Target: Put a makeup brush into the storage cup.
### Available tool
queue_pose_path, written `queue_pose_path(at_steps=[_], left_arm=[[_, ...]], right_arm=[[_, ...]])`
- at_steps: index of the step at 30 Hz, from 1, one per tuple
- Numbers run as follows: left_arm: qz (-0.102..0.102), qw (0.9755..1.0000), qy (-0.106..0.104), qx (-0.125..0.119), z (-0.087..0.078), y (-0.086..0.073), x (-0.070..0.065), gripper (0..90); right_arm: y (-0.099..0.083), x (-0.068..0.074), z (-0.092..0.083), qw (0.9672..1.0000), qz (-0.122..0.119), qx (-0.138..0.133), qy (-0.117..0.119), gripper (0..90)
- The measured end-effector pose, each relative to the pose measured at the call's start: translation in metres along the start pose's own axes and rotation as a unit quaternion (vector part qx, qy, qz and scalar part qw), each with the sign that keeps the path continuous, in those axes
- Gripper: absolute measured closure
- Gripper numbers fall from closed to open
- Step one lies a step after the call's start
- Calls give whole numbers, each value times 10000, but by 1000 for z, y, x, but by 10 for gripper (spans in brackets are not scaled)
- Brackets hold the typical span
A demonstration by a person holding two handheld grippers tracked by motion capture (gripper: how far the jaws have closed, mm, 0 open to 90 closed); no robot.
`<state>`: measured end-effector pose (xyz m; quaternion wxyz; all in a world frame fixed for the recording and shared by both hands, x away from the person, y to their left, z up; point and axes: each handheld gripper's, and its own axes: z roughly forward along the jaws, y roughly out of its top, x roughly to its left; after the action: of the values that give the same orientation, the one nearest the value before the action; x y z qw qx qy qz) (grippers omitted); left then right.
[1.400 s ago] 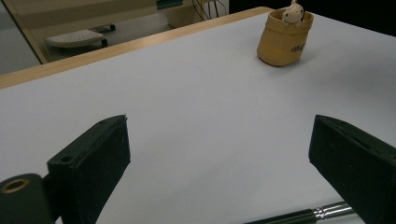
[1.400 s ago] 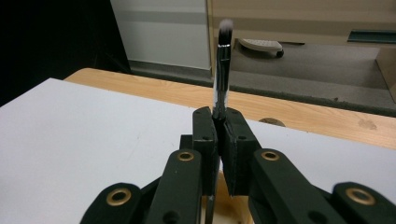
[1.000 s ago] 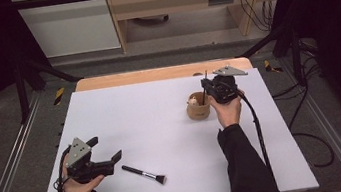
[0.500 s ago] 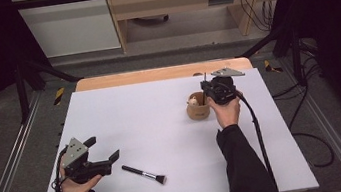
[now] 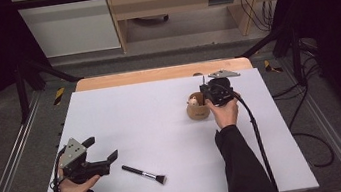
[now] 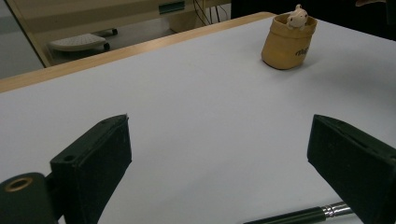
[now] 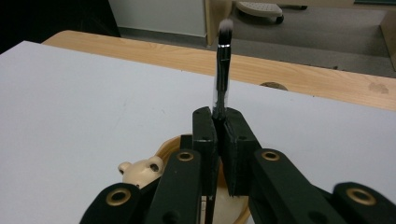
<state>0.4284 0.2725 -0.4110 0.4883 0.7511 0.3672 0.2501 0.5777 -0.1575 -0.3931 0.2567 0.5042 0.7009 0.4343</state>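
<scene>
Right gripper view: fingers [image 7: 232, 154] clamp small brush [image 7: 222, 70] upright.

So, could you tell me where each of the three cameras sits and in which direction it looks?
High view: above the person's edge of the white table, looking forward and down; both forearms enter from below.
Left gripper view: rides the left gripper, looking between its open jaws across the table at the tan holder.
Right gripper view: rides the right gripper, shut on a small brush, above the holder.
Shared: the holder appears in all three; the black brush in high and left views.
</scene>
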Motion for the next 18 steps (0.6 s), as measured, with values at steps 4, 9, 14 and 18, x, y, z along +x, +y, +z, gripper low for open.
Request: queue_pose_path(at_steps=[4, 9, 14, 18], left_arm=[[-7, 10000, 17, 0, 0, 0, 1, 57], [-11, 10000, 16, 9, 0, -1, 2, 58], [-15, 10000, 20, 10, 0, -1, 2, 59], [-5, 10000, 16, 23, 0, -1, 2, 58]], right_arm=[[-1, 1, 2, 9999, 29, 101, -8, 851], [-2, 0, 3, 9996, 53, 265, -72, 851], [-2, -1, 3, 9993, 52, 362, -71, 821], [-1, -3, -3, 9994, 24, 335, -92, 799]])
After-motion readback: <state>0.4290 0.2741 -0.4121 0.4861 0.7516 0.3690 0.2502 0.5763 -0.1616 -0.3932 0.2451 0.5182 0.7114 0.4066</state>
